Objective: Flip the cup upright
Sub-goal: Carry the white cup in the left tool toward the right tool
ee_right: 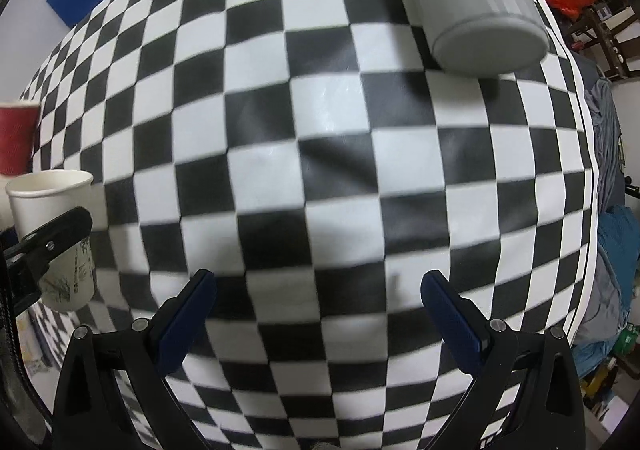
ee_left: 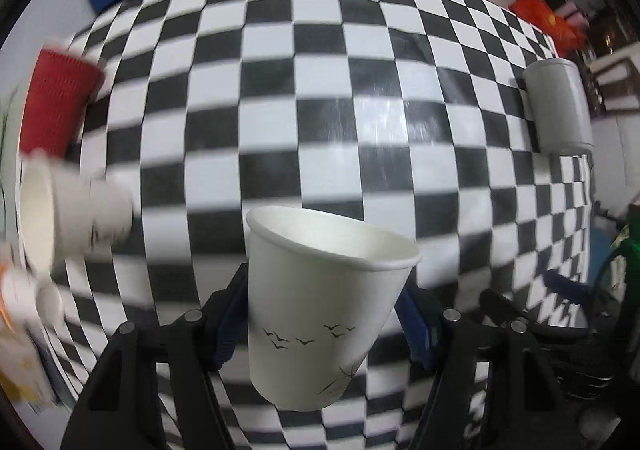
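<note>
White paper cup (ee_left: 320,306), mouth up, held above the bench.

The cup is plain white with a rolled rim, a line of small black birds printed across its side and thin dark plant strokes near the base. It leans a little, rim tipped to the right, and its inside looks empty. It sits between the left gripper's (ee_left: 320,314) blue-padded jaws, which appear to press its walls, though the contact is partly hidden. Its base hangs clear of the chequered bench (ee_left: 360,121).
</note>
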Motion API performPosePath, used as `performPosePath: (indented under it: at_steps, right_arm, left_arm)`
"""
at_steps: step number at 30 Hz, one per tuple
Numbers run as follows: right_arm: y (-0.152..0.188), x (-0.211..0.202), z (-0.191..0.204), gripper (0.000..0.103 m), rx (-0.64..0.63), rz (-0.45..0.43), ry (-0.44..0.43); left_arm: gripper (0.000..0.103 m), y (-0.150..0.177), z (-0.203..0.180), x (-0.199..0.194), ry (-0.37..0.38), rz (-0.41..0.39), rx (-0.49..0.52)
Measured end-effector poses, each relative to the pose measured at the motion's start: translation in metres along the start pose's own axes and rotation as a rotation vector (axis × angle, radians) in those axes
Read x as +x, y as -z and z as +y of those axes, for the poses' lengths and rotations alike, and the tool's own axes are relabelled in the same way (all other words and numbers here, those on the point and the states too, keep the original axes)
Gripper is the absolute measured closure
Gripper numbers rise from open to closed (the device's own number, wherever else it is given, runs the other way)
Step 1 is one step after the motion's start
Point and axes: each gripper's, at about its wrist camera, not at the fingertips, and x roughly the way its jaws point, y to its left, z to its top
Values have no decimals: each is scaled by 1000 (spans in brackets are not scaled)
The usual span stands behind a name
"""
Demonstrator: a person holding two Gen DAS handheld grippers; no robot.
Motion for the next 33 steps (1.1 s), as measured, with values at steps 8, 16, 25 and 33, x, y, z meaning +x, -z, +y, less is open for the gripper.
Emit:
performPosePath:
  at_steps: [8,16,25,33]
  right_arm:
    - [73,-20,-15,0,24,-9,9]
    - [154,-17,-29,0,94,-26,40]
    - [208,11,-38,0,149,-16,97]
    - [247,45,-48,0,156,-26,105]
  left_arm:
    - [38,100,22,-9,145,59,-204]
    - [38,156,15,-4,243,59,-280]
    - [38,147,-15,24,312,20,-264]
    - [37,140,-22,34,236,-5,-211]
